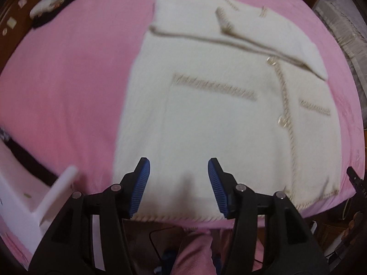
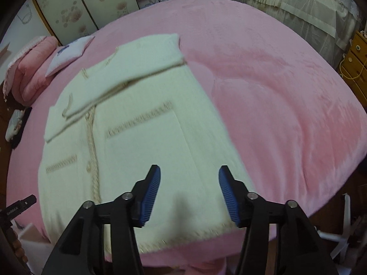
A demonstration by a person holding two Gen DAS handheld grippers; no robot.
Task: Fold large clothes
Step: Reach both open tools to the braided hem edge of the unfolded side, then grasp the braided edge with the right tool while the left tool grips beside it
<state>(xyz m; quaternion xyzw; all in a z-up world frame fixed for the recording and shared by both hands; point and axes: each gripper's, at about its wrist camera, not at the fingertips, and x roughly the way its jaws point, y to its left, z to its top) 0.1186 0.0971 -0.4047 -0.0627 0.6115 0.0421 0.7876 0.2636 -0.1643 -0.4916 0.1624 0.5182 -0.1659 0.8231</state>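
Cream knitted cardigan with braided beige trim [image 1: 206, 119], sleeves folded in, lies on pink bed [image 1: 68, 80] beneath left hand-held gripper [image 1: 179, 183] and right hand-held gripper [image 2: 189, 192], both half open and empty.

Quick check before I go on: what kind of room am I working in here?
Most likely a bedroom: the cream cardigan lies on a bed under a pink blanket, with folded pink bedding and floral wardrobe doors behind it.
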